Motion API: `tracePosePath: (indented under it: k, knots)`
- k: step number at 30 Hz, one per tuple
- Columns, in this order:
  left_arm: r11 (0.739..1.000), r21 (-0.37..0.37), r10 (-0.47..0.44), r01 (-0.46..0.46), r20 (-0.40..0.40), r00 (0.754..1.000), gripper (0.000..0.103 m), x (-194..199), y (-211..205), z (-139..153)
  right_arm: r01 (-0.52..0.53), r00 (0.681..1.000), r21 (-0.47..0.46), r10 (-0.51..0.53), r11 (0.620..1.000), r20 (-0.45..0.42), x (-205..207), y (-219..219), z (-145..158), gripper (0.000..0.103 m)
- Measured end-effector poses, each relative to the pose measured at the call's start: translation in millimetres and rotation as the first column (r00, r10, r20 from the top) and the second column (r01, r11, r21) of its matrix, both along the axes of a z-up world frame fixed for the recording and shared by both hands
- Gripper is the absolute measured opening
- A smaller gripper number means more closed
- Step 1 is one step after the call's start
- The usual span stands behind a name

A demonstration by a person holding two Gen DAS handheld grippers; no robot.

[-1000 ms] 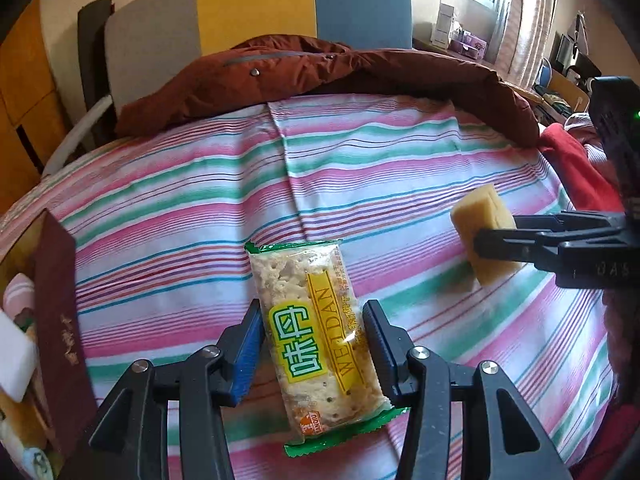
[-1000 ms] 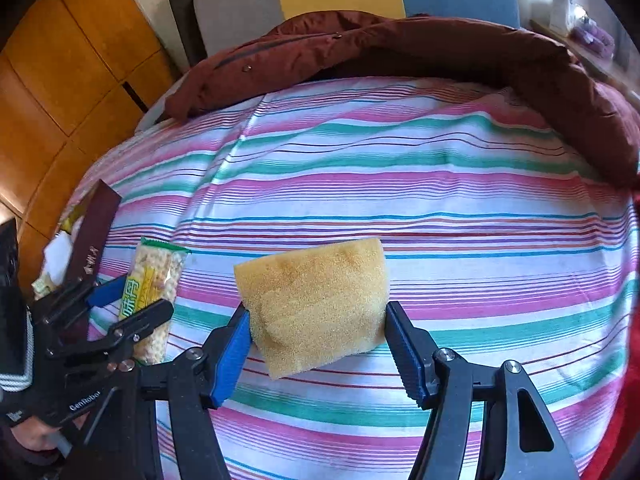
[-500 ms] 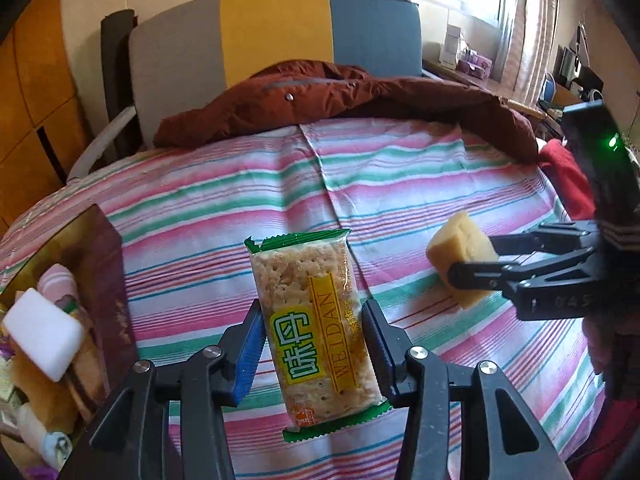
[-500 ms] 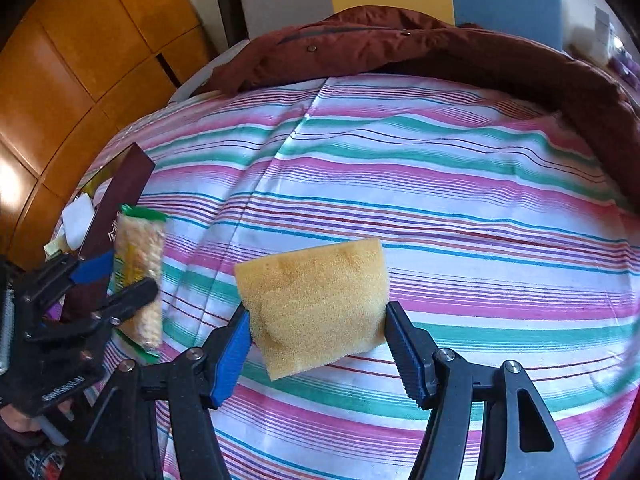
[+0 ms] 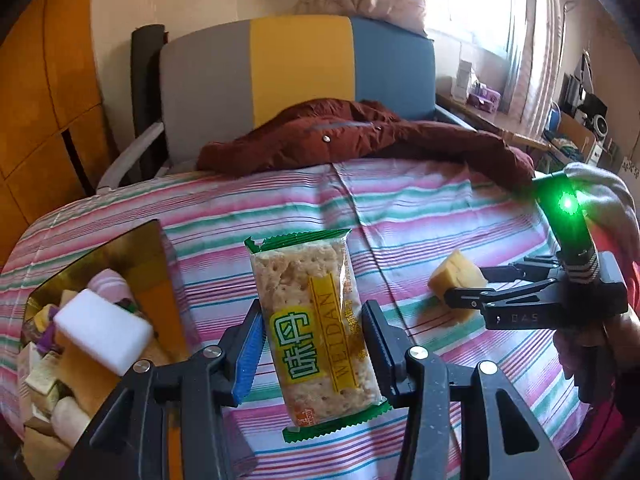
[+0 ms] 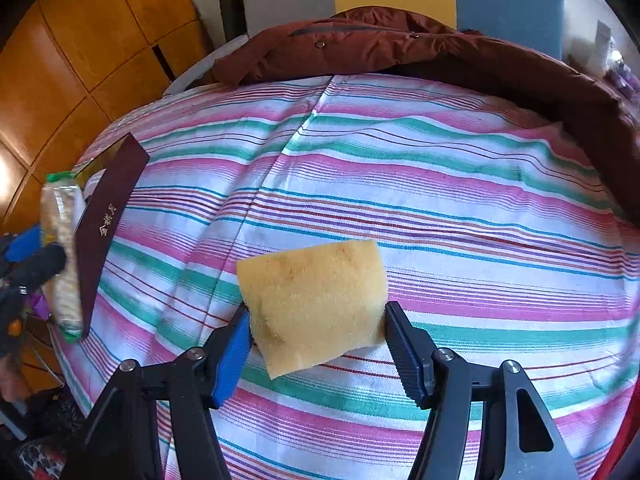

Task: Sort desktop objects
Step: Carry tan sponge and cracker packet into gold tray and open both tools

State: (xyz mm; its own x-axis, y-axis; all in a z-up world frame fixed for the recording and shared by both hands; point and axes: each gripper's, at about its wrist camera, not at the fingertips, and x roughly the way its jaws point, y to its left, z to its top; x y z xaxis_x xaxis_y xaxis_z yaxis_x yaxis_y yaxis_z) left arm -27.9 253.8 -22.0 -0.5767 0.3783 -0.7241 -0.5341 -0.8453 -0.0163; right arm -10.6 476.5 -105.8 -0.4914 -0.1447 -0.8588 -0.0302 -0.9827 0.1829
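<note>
My left gripper (image 5: pixel 312 340) is shut on a cracker packet (image 5: pixel 316 320) with green ends and a yellow label, held upright above the striped cloth (image 5: pixel 400 216). My right gripper (image 6: pixel 316 328) is shut on a yellow sponge (image 6: pixel 316 300), lifted over the cloth (image 6: pixel 400 184). In the left wrist view that sponge (image 5: pixel 456 276) shows at the right, in the right gripper (image 5: pixel 464 296). In the right wrist view the packet (image 6: pixel 60 256) hangs at the far left, beside the dark red wall of a box (image 6: pixel 104 220). The open box (image 5: pixel 156 280) holds a white block (image 5: pixel 100 328) and several small items.
A dark red jacket (image 5: pixel 360 136) lies along the far edge of the cloth, in front of a grey, yellow and blue chair back (image 5: pixel 300 68). A hand in a white glove (image 5: pixel 604 204) holds the right gripper. Wooden panels (image 6: pixel 80 40) stand to the left.
The left gripper has risen and swung left with the packet, bringing the open box into full view. The right gripper has drifted left with the sponge.
</note>
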Motion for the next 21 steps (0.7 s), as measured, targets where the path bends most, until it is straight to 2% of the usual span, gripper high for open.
tracePosePath:
  k: [8,13,21]
  knots:
    - [0.996,0.035,0.078,-0.077,-0.021,0.997,0.048,1,-49,13,-0.008,1.000,-0.050,0.006,0.999,-0.025,1,-28,24,0.064]
    - [0.989,0.058,0.140,-0.139,-0.020,0.990,0.048,-3,-86,17,-0.052,0.996,-0.092,0.045,0.994,-0.073,-1,-67,46,0.064]
    - [0.954,0.093,0.288,-0.286,-0.008,0.957,0.048,-17,-162,18,-0.185,0.976,-0.118,0.169,0.976,-0.135,-4,-148,73,0.065]
